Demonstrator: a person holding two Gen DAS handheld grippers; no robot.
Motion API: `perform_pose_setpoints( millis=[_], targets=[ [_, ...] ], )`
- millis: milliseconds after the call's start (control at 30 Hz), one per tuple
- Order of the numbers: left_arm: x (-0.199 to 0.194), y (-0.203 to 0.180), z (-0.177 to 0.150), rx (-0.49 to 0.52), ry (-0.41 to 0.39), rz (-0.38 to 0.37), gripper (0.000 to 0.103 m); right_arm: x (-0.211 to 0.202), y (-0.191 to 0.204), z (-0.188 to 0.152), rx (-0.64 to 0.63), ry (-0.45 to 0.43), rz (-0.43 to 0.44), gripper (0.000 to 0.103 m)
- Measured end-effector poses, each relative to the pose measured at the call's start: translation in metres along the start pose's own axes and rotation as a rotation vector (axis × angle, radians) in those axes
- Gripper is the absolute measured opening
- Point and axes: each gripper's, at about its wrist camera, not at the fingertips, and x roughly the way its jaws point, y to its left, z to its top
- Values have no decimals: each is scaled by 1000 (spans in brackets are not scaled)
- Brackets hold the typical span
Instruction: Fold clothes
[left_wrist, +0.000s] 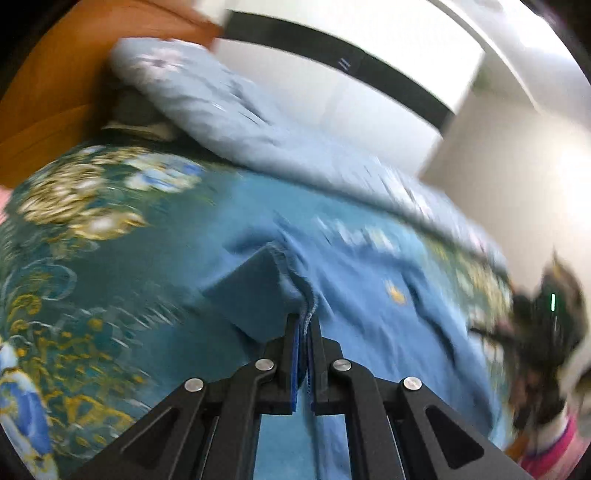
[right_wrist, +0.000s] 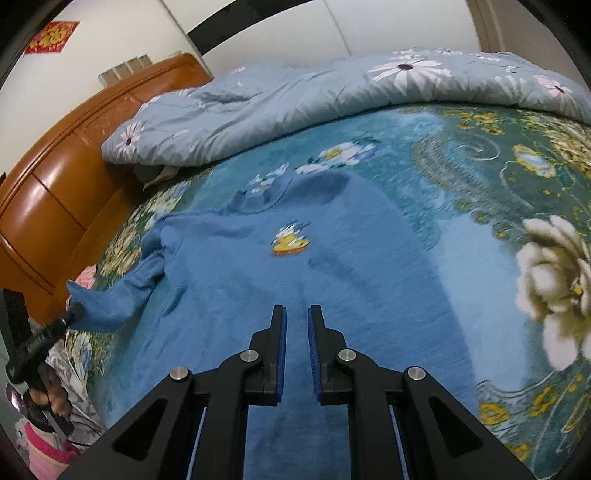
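Left wrist view smeared by motion blur; right view sharp, evenly lit, fisheye-bowed edges.

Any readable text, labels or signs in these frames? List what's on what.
Red wall decoration: gold character(s), too blurred to read.
Blue shirt: duck picture only, no words.
Left gripper: lettering on its body, too small to read.
Nothing else legible; left wrist view is motion-blurred.

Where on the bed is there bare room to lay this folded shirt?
Free: the floral bedspread right of the blue shirt, below the rolled duvet. Crowded: the left edge, where the left gripper holds the sleeve by the headboard.
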Motion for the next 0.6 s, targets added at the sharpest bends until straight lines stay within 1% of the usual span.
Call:
perform_pose_setpoints(
  millis=[167, 333, 433, 467, 500, 533, 567, 600],
  targets=[
    [31, -36, -28, 52, 110, -73, 4, 7, 13, -8, -28, 33, 14, 11],
    [56, -47, -47, 54, 213, -61, 5, 11, 17, -13, -43, 55, 13, 11],
    [54, -38, -49, -9, 225, -69, 9, 14, 13, -15, -39, 66, -6, 11],
    [50, -35, -49, -29, 222, -72, 16, 13, 10, -15, -32, 62, -14, 11],
    [45, -32, -49, -44, 207, -69, 28, 12, 7, -15, -24, 57, -22, 11],
    [39, -29, -49, -56, 188, -64, 37, 10, 2, -14, -12, 52, -27, 11],
    [34, -25, -48, -72, 166, -49, 53, 9, -3, -14, 3, 46, -33, 11],
    [30, -21, -47, -89, 145, -30, 57, 8, -7, -14, 17, 42, -39, 11]
  ],
)
